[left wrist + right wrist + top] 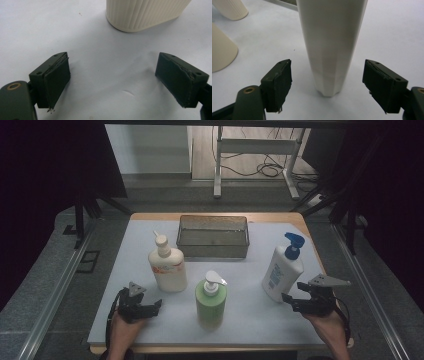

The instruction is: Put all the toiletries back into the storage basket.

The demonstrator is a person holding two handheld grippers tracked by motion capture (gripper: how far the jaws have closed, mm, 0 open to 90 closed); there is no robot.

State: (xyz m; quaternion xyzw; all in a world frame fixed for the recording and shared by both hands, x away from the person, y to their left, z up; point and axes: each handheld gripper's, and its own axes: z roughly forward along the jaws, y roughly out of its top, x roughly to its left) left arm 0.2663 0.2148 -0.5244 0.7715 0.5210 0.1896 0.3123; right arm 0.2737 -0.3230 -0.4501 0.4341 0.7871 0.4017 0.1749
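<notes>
The right gripper (286,298) sits at the near right of the surface (250,315), held in a hand (327,322) that comes in from the near edge. Its jaws are spread wide and press on nothing. In the right gripper view the two black pads (280,85) stand well clear on either side of the tall white plastic bottle with a blue trigger-style pump top (281,270); the bottle stands upright on the surface just beyond the jaw tips, its narrow base between them but apart from both.

The left gripper (157,305) rests at the near left, held in the other hand (122,330), with its jaws likewise spread and bare surface between them. Just beyond it, a little to the far side, stands the cream ribbed plastic bottle with an orange label and a white pump (167,265), upright and not touched; the left gripper view shows its ribbed base (142,15) ahead of the open jaws.

Between the two grippers, near the middle of the surface, a green plastic bottle with a white pump dispenser (211,301) stands upright, apart from the other bottles. At the far middle lies a rectangular grey wire-mesh basket (213,251), set behind the cream bottle and the green one. The surface itself is a pale grey mat over a wooden tabletop (150,216).
</notes>
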